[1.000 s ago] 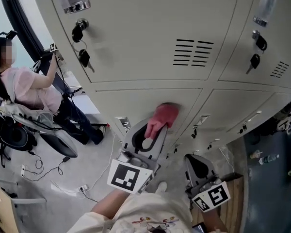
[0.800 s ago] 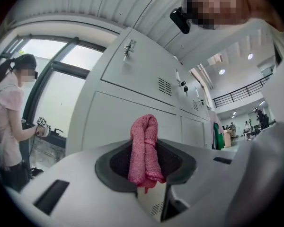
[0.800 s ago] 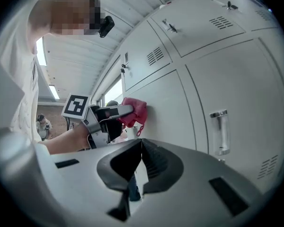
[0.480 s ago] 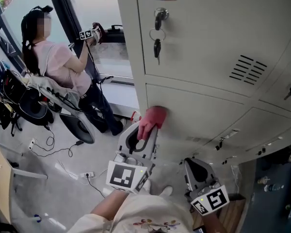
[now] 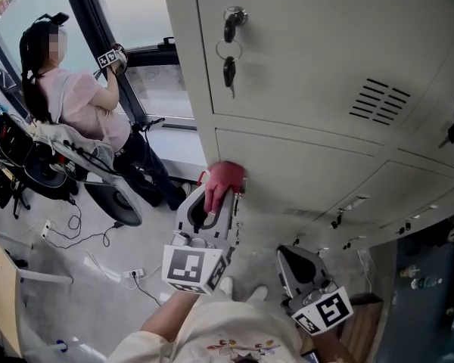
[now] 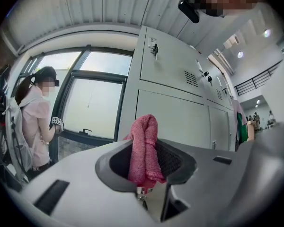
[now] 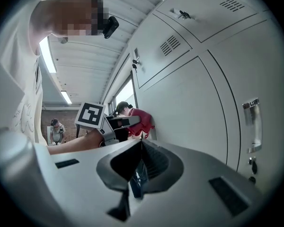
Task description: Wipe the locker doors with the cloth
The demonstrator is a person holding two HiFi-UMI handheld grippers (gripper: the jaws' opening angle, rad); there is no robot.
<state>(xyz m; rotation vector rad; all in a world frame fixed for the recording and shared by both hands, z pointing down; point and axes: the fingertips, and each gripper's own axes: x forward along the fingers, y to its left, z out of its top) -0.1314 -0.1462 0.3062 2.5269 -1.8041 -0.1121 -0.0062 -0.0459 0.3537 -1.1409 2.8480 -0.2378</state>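
Facing away at the upper left of the head view, a person in a pink top (image 5: 79, 104) is holding up a gripper with a square marker (image 5: 110, 57). Toward the centre, you are clamping the red cloth (image 5: 225, 178) in your left gripper (image 5: 214, 203), and it is touching the left edge of the lower locker door (image 5: 310, 165), below the hanging keys (image 5: 228, 68). At the lower right, your right gripper (image 5: 295, 259) is hanging empty, jaws together.

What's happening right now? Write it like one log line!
left gripper: shut on cloth | cloth: pink, against lower locker door, left edge | right gripper: shut, empty
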